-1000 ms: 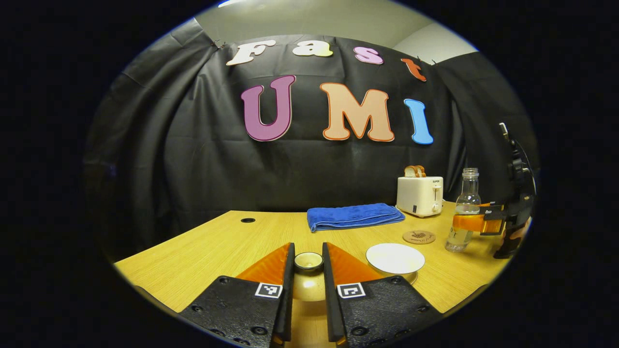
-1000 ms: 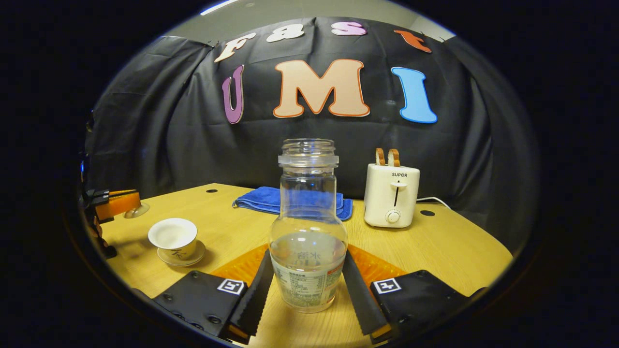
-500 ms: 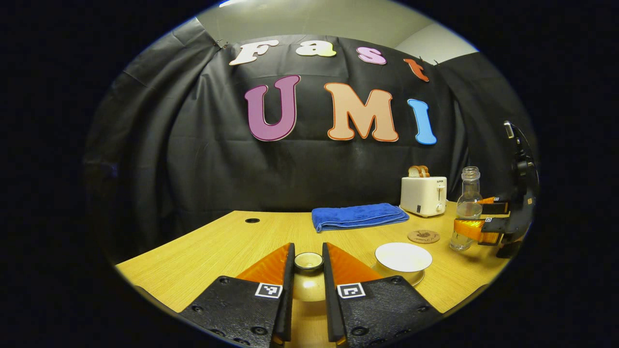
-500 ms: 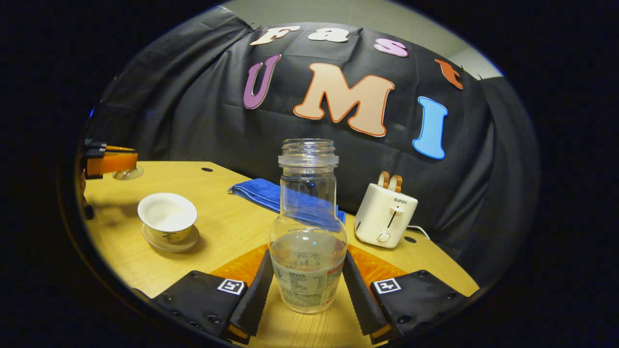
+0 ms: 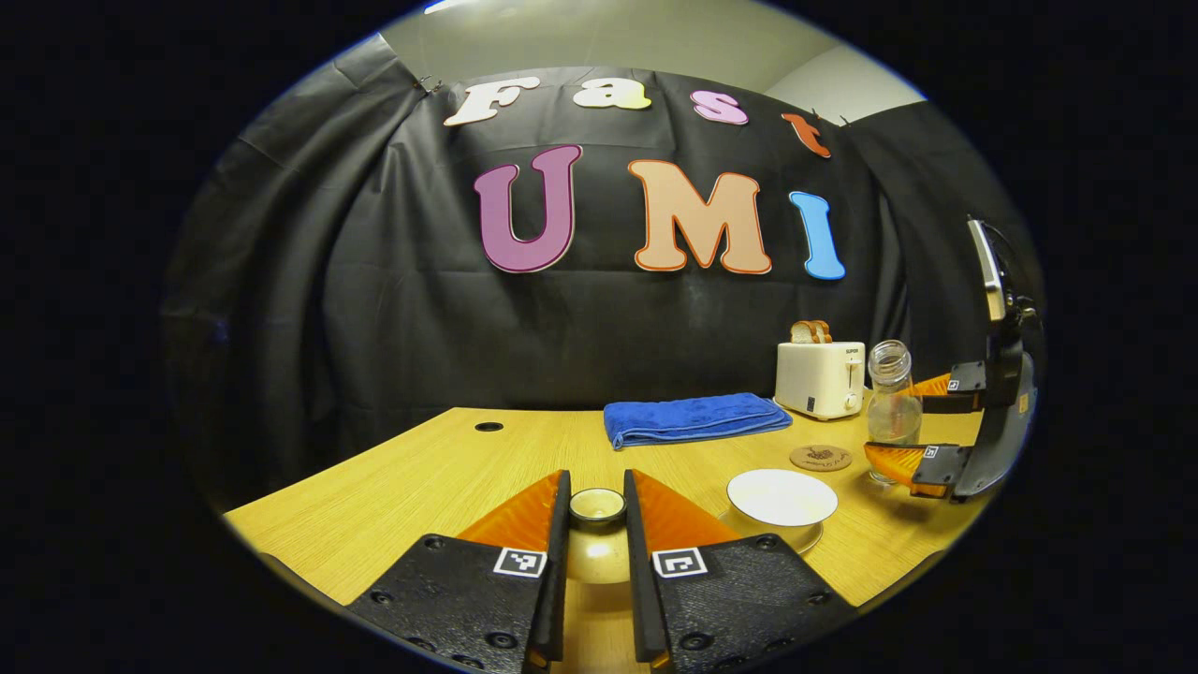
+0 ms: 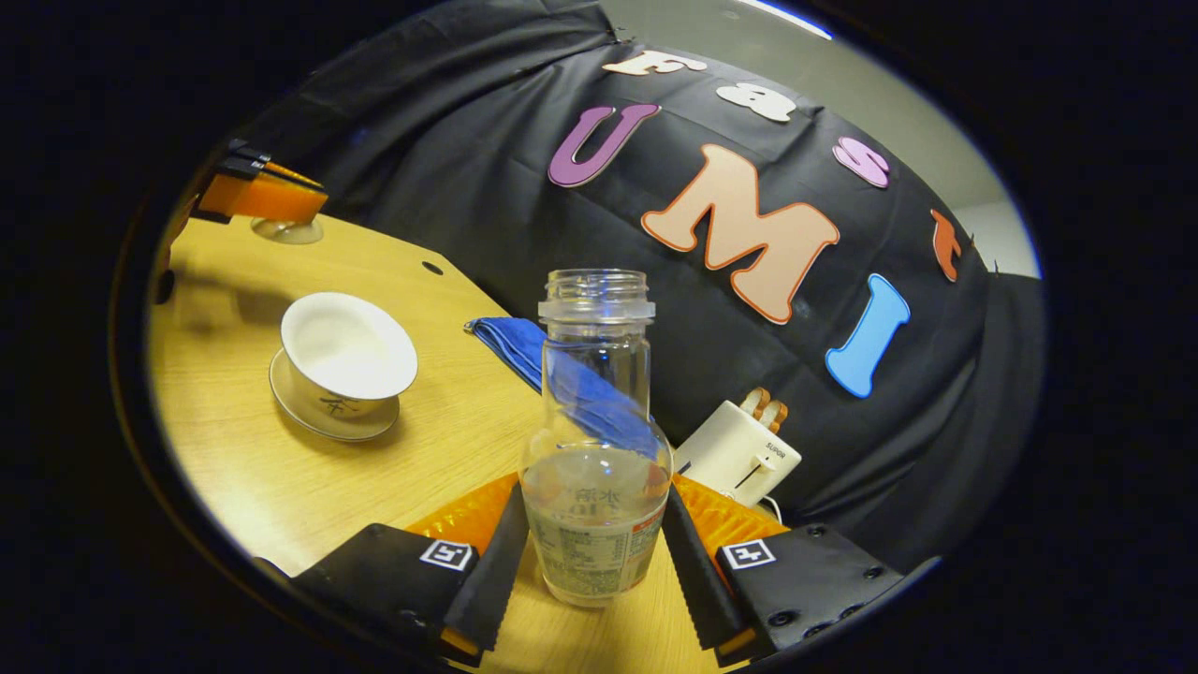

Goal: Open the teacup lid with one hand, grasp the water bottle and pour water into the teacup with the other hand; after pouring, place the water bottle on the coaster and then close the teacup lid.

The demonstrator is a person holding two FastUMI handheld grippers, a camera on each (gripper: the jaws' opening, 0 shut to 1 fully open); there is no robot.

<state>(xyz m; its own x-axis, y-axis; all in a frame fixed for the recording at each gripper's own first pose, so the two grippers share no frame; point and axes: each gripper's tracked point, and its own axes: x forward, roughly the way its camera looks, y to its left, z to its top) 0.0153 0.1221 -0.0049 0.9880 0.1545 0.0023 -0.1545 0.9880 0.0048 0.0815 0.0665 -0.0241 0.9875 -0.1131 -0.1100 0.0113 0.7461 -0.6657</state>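
Observation:
My left gripper [image 5: 596,487] is shut on the small domed teacup lid [image 5: 597,538], holding it by its knob just above the table. The open white teacup [image 5: 781,496] stands on its saucer right of it, also seen as the teacup [image 6: 348,348] in the right gripper view. My right gripper [image 6: 594,501] is shut on the clear uncapped water bottle [image 6: 596,440], which has water in its lower part. The bottle [image 5: 892,404] hangs off the table, tilted toward the cup. A round brown coaster [image 5: 821,458] lies between cup and bottle.
A folded blue towel [image 5: 697,418] lies at the back of the wooden table [image 5: 412,487]. A white toaster [image 5: 821,379] with bread slices stands at the back right. The left gripper's fingers [image 6: 262,197] with the lid [image 6: 287,229] show far left in the right gripper view.
The right gripper has lifted the bottle off the table, moved it nearer the teacup and tipped it toward the cup. The left gripper has stayed put with the lid.

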